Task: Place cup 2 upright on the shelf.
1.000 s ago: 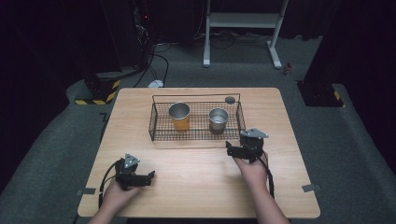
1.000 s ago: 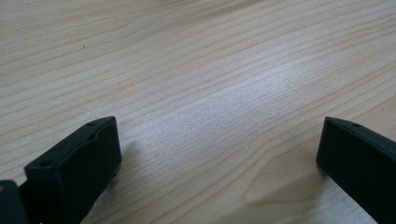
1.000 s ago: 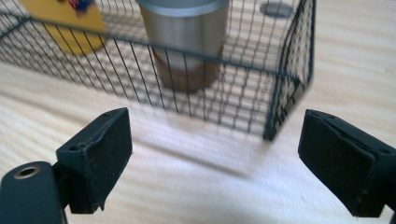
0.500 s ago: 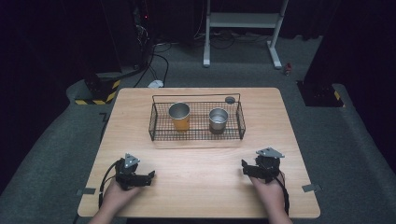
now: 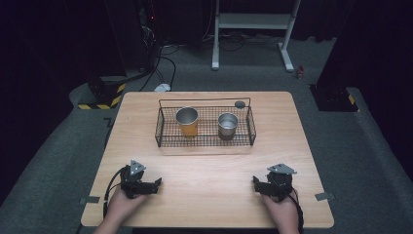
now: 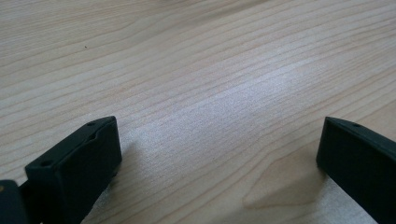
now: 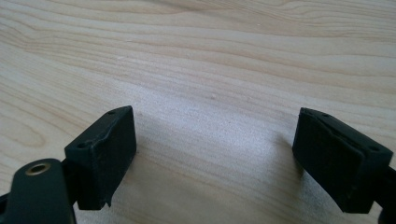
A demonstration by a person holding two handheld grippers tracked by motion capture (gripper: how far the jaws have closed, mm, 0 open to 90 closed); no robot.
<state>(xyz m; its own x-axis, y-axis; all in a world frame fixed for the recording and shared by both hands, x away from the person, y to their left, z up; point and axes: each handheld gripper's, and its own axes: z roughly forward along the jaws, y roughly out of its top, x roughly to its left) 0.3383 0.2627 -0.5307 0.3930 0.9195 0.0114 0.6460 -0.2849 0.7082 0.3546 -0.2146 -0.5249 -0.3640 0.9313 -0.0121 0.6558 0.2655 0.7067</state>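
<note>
We're looking down on a light wooden table (image 5: 209,165), and both grippers sit low at its near edge, well apart from each other. On our left, the left gripper (image 5: 157,184) rests on the wood with the hand (image 5: 122,204) behind it, its jaws pointing across toward the table's middle; in the left gripper view (image 6: 219,158) the two black jaws stand wide apart with nothing but bare wood grain between them, so it's released and empty. Over on the right, the right gripper (image 5: 255,182) lies on the tabletop too, its hand (image 5: 282,209) gripping from behind, the grey three-cornered plate on top; in the right gripper view (image 7: 215,149) its jaws are spread just as wide, bare wood between them, nothing grasped. Farther back, in the middle of the table, we have a black wire basket (image 5: 204,141). Inside it, toward the left, an orange cup (image 5: 187,121) stands upright, and to its right, apart from it, a smaller metal cup (image 5: 227,125) stands upright as well. A small dark round object (image 5: 239,104) sits at the basket's far right corner; we can't tell whether it's touching the rim or lying on the table just behind it. Both grippers are well clear of the basket.
</note>
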